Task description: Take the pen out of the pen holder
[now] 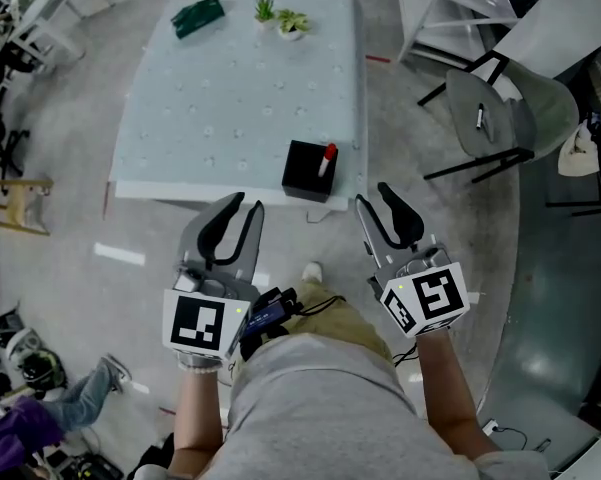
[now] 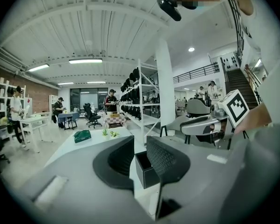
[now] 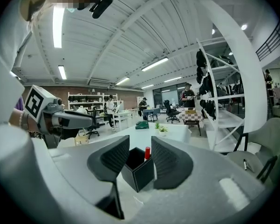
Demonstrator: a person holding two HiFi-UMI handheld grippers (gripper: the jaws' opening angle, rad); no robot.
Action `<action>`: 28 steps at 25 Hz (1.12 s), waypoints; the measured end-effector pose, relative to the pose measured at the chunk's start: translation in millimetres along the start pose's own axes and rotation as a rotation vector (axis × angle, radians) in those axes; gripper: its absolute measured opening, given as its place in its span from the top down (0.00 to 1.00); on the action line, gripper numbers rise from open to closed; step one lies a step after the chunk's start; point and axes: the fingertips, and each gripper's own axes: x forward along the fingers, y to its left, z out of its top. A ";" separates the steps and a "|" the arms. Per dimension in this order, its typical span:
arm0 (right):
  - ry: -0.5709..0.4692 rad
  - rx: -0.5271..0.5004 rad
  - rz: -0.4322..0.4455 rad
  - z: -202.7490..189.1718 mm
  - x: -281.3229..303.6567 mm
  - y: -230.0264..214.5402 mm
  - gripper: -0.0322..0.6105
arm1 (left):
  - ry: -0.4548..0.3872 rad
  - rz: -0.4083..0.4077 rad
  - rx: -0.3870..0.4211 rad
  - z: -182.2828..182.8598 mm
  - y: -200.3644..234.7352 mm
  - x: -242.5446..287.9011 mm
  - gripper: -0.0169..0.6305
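Observation:
A black square pen holder (image 1: 306, 171) stands near the front right corner of the white table (image 1: 210, 118), with a red-capped pen (image 1: 327, 158) upright in it. Both grippers hover in front of the table edge, short of the holder. My left gripper (image 1: 244, 208) is open and empty, below and left of the holder. My right gripper (image 1: 372, 198) is open and empty, just right of it. In the right gripper view the holder (image 3: 139, 170) and pen (image 3: 147, 152) show between the jaws of the right gripper (image 3: 140, 143). The left gripper (image 2: 140, 148) frames the holder (image 2: 146, 172); no pen shows there.
A dark green object (image 1: 197, 16) and two small potted plants (image 1: 280, 15) sit at the table's far end. A grey chair (image 1: 500, 118) stands to the right. White shelving (image 2: 146, 101) and several people fill the room beyond.

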 end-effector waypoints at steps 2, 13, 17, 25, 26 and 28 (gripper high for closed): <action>-0.001 0.003 0.001 -0.4 1.9 -3.2 0.73 | 0.002 0.001 0.001 0.5 0.0 3.9 0.85; -0.005 0.005 -0.006 4.0 3.8 -8.2 0.73 | -0.009 -0.001 -0.002 5.6 3.2 8.5 0.84; -0.004 -0.008 -0.012 8.8 7.7 -6.8 0.73 | -0.014 -0.011 0.003 8.1 6.1 11.2 0.84; -0.004 -0.007 -0.029 14.5 21.0 -9.5 0.73 | -0.020 -0.032 0.000 13.2 18.8 21.8 0.84; 0.000 -0.008 -0.029 13.9 23.4 -10.2 0.73 | -0.019 -0.035 0.000 12.7 20.3 23.4 0.84; 0.009 -0.009 -0.030 13.1 28.1 -11.4 0.73 | -0.016 -0.040 -0.004 11.9 23.1 26.2 0.84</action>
